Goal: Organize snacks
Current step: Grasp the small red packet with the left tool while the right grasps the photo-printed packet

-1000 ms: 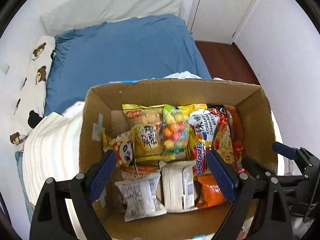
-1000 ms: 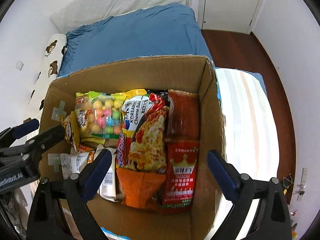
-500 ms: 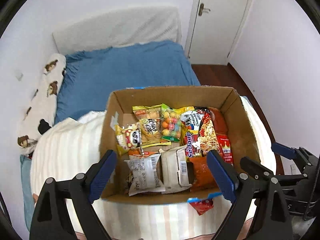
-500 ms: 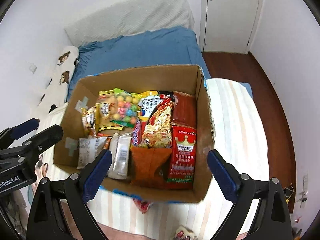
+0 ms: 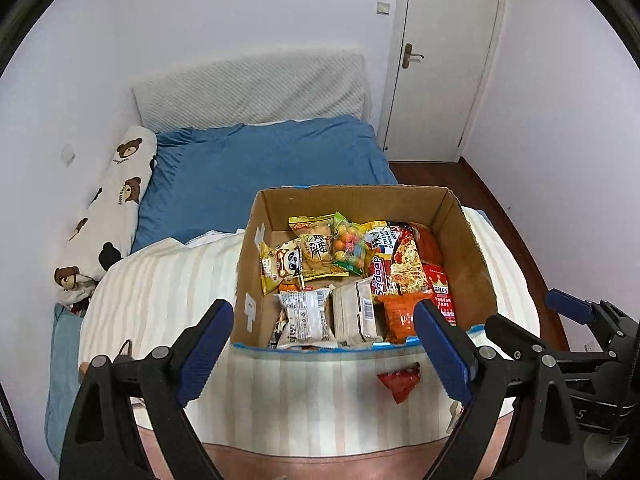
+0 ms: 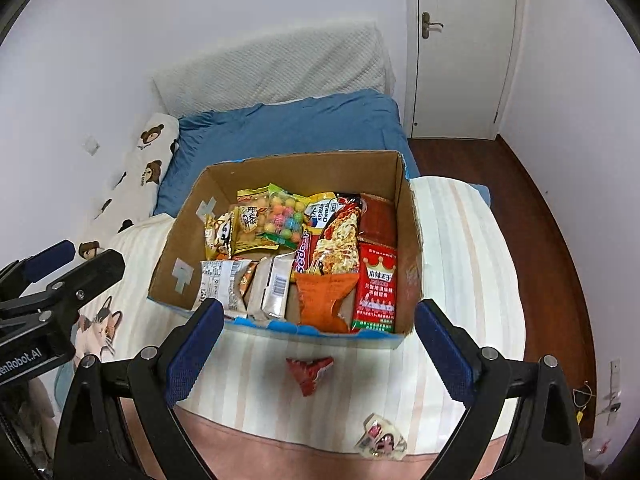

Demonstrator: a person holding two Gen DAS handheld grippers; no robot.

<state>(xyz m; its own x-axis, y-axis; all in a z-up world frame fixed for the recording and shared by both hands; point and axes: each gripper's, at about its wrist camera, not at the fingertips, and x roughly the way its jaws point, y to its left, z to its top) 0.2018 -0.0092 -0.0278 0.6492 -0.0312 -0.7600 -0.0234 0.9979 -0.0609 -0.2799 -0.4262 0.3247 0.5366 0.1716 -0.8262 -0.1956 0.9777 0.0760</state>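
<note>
Item: small red snack packet, crumpled foil or film, lying loose on the striped cream blanket just in front of the cardboard box. We judge it light, soft and crinkly, likely slippery on its flat faces; we would pinch it across a bunched edge or the sealed seam rather than the slick middle, and press gently, since whatever is inside may crush.

Item: second small packet, pale with a printed figure, further toward us near the blanket's pink border, well apart from the box. We expect the same handling: light, pliable, best taken by a crimped end.

Item: box contents. Packed with film bags: noodle packs, a bag of coloured candy balls, a red crown-printed pouch, an orange bag, pale wrapped packs. All look light and soft; the noodle packs are probably brittle inside.

Item: left gripper, jaws spread wide, nothing between them, hanging above the near edge of the box.

Item: right gripper, jaws likewise spread and empty, framing the red packet from above without touching it.

Surroundings: a bed with blue sheet, a bear-print pillow, a white door.
</note>
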